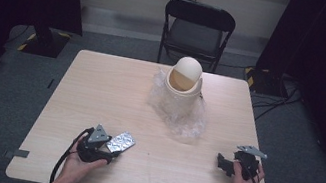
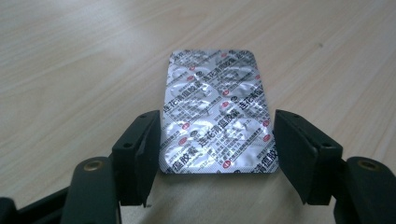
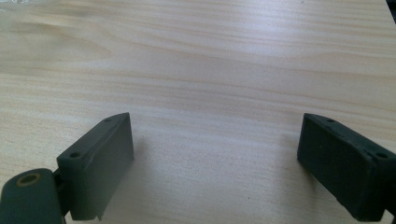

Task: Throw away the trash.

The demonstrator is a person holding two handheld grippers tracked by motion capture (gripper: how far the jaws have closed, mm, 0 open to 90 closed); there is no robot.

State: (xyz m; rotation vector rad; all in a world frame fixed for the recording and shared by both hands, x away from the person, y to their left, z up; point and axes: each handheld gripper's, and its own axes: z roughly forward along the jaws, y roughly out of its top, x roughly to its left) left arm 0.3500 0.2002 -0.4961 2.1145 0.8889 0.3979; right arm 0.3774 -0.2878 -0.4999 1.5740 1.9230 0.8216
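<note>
So far the left gripper seems clamped on the pill sheet, well short of the bin; the right gripper gapes, holding nothing.

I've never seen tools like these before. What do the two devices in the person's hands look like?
Both are matt black tongs: the left tongs and the right tongs. Each ends in two chunky, blocky black jaws with small screw holes and brass-coloured pivot pins. A grey three-cornered plate sits on top of each, and a black cable loops back from the body. The forearms show no sleeves.
</note>
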